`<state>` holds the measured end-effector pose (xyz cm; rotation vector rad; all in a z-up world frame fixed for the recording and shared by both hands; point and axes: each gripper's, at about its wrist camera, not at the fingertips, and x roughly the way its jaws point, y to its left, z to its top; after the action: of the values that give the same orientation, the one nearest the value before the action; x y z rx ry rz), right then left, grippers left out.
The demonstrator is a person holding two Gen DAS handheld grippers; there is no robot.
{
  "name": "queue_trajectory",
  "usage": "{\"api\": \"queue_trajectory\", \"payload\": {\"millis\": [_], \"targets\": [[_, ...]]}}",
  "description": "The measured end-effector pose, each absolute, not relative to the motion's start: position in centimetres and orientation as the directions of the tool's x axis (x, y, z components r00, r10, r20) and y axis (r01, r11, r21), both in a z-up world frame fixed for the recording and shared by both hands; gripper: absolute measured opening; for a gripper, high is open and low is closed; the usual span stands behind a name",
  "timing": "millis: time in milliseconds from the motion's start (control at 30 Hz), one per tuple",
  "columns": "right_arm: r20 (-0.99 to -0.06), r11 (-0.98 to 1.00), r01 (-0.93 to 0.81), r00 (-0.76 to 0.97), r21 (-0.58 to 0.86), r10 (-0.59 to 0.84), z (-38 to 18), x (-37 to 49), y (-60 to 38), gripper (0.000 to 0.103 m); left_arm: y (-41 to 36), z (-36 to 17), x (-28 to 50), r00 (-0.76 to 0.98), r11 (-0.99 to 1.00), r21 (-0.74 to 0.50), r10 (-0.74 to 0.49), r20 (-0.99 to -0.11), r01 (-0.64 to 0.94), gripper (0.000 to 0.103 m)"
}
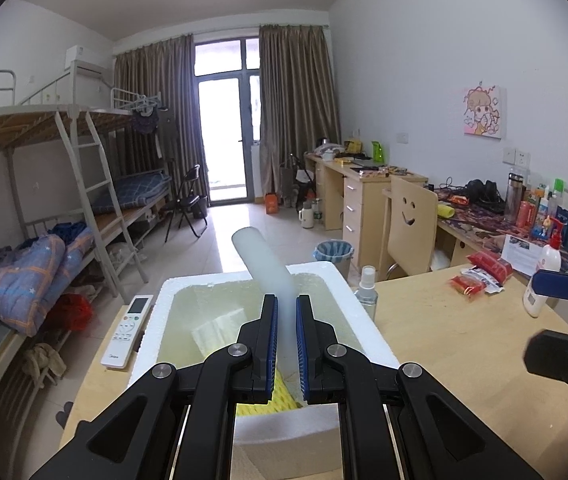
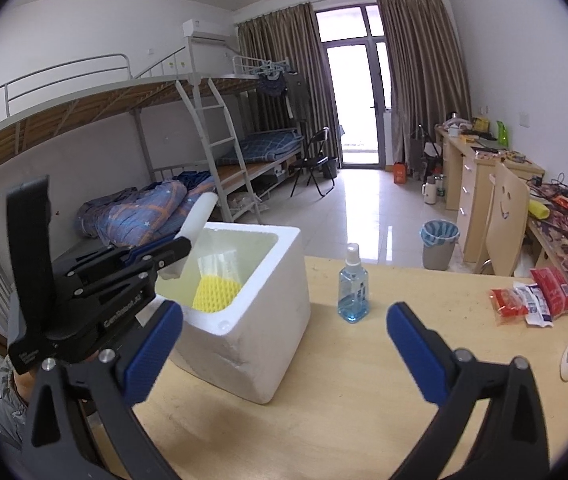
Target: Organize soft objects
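My left gripper is shut on a white foam tube and holds it tilted over the open white foam box. The tube's lower end reaches into the box. A yellow foam net and a pale sheet lie inside the box. In the right wrist view the left gripper holds the tube above the box, with the yellow net inside. My right gripper is open and empty above the wooden table, right of the box.
A blue spray bottle stands right of the box. Red snack packets lie at the table's right. A white remote lies left of the box. A lotion pump bottle stands far right. A bunk bed is on the left.
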<state>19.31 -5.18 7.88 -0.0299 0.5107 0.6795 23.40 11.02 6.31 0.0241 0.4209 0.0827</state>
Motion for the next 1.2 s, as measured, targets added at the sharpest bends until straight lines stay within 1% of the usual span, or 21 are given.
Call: {"api": "queue_trajectory", "payload": {"millis": [233,433,533,600,700,733,767,800,833,867,900,933,1033,1200], "targets": [[-0.463,0.782,-0.608,0.659,0.137,0.593,7.9,19.3,-5.1,0.103,11.1,5.9,24.9,0.898,0.996,0.032,0.094,-0.43,-0.089,0.009],[-0.47,0.782,-0.61,0.656,0.131,0.591,7.9,19.2,-4.9,0.103,11.3,5.9,25.0,0.898,0.994,0.031,0.104,-0.428,-0.1,0.009],[-0.469,0.78,-0.611,0.655,0.132,0.593,7.8,19.2,-4.9,0.103,11.5,5.8,25.1,0.896,0.994,0.025,0.109,-0.43,-0.109,0.013],[-0.469,0.78,-0.612,0.655,0.132,0.593,7.7,19.2,-4.9,0.103,11.6,5.8,25.2,0.895,0.992,0.031,0.123,-0.429,-0.121,0.018],[-0.467,0.78,-0.612,0.655,0.134,0.594,7.6,19.2,-4.9,0.103,11.8,5.9,25.2,0.898,0.99,0.041,0.14,-0.416,-0.135,0.021],[-0.467,0.779,-0.613,0.655,0.133,0.594,7.6,19.3,-5.0,0.103,11.8,6.0,25.2,0.897,0.989,0.041,0.146,-0.416,-0.142,0.03],[-0.468,0.78,-0.612,0.655,0.131,0.593,7.6,19.3,-5.0,0.103,11.9,6.0,25.3,0.897,0.988,0.039,0.15,-0.416,-0.148,0.048],[-0.469,0.78,-0.611,0.655,0.131,0.592,7.5,19.3,-5.0,0.103,12.1,6.0,25.3,0.896,0.987,0.034,0.155,-0.415,-0.155,0.058],[-0.467,0.78,-0.612,0.656,0.131,0.593,7.6,19.2,-5.0,0.103,12.2,6.0,25.2,0.897,0.986,0.032,0.161,-0.412,-0.162,0.077],[-0.466,0.779,-0.613,0.655,0.132,0.594,7.6,19.2,-5.0,0.103,12.4,6.1,25.0,0.901,0.983,0.033,0.178,-0.396,-0.179,0.089],[-0.467,0.779,-0.612,0.655,0.133,0.594,7.6,19.3,-4.9,0.103,12.4,6.2,24.7,0.907,0.981,0.039,0.192,-0.376,-0.191,0.095],[-0.468,0.78,-0.612,0.655,0.132,0.593,7.6,19.2,-4.9,0.103,12.3,6.3,24.6,0.91,0.98,0.043,0.197,-0.366,-0.195,0.102],[-0.468,0.782,-0.609,0.657,0.134,0.591,7.5,19.3,-5.0,0.103,12.4,6.4,24.3,0.914,0.979,0.043,0.201,-0.351,-0.198,0.103],[-0.468,0.783,-0.608,0.658,0.131,0.589,7.3,19.3,-5.0,0.103,12.5,6.4,24.2,0.908,0.977,0.034,0.206,-0.364,-0.209,0.103]]}}
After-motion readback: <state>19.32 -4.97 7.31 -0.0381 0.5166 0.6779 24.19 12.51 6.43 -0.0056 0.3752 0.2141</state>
